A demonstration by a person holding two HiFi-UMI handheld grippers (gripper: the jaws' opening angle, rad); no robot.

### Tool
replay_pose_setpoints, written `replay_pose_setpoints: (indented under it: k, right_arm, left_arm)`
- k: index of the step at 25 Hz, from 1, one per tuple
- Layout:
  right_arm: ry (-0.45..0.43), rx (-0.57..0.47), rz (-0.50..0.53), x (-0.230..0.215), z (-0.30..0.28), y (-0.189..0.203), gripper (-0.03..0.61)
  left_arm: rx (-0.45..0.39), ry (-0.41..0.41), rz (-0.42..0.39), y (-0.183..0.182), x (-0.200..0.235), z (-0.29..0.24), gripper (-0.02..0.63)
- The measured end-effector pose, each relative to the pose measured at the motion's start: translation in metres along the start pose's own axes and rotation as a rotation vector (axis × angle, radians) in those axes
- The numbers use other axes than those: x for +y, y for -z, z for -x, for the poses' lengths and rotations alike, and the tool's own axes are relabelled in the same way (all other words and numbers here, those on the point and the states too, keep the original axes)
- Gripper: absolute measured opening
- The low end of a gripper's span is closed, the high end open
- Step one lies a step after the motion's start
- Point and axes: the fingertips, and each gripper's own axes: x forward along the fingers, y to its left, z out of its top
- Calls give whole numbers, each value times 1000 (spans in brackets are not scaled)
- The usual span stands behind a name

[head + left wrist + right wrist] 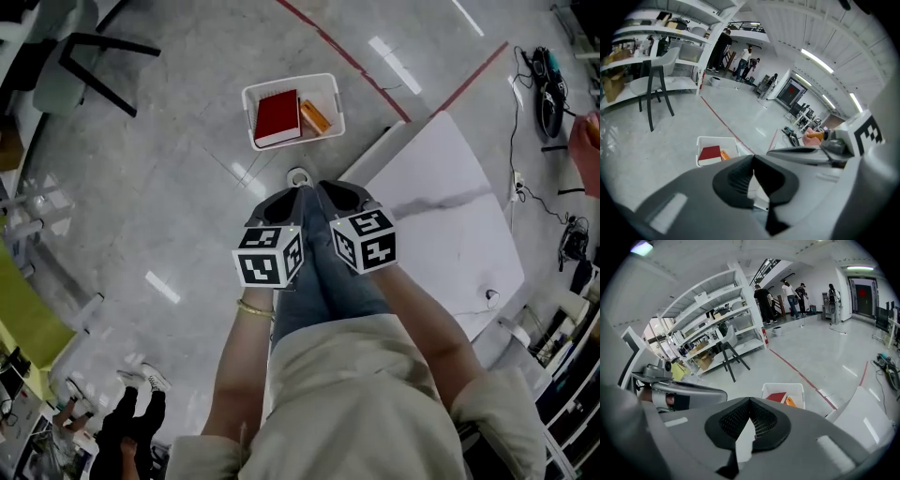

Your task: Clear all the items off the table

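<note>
Holding both tools side by side in front of you, you have the left gripper [753, 164] and the right gripper [750, 406] each pressed fully together, pad against pad, with nothing pinched in either. The white basket [323, 89] sits on the floor ahead of both sets of tips and well below them, so any reach to it goes forward and down; neither tool is clearly the nearer. Inside it the red book [277, 117] lies flat, cover up, its long axis running away from the tips, roughly along the line the tools point; an orange item [315, 117], too small to identify, lies just beside it on the right gripper's side. The table [450, 244] lies to the right of the right gripper and below it, one corner reaching in toward the tips, so that tool is the nearer for anything left there. Its white top, crossed by a thin grey vein, shows no item on the part you can see; the stretch under your right arm is hidden. Judging from that, the clearing looks finished or close to it, and the next move turns on checking that hidden strip before you spread either tool.
</note>
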Motion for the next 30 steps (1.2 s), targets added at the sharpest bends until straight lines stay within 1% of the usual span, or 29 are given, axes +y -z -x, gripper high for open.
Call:
replay_pose_setpoints:
  k: [9, 13, 16, 19, 22, 26, 30]
  right_arm:
    - [-17, -65, 68, 37, 66, -25, -2]
    - [-9, -109, 47, 48, 93, -29, -2]
    - [16, -146, 14, 49, 115, -30, -2]
    - [51, -173, -21, 38, 137, -31, -2]
    - [90, -196, -67, 17, 159, -24, -2]
    - [167, -228, -117, -10, 191, -13, -2]
    - [245, -273, -174, -34, 231, 2, -2]
  left_arm:
    - [-46, -23, -33, -10, -33, 70, 9]
    - [-61, -26, -65, -14, -43, 92, 9]
    - [-53, -7, -85, -13, -54, 104, 9]
    - [-47, 25, -123, -15, -72, 107, 9]
    - [-31, 60, -173, -12, -95, 102, 9]
    - [1, 119, -233, -4, -126, 92, 9]
    - [36, 184, -310, 8, -166, 85, 9]
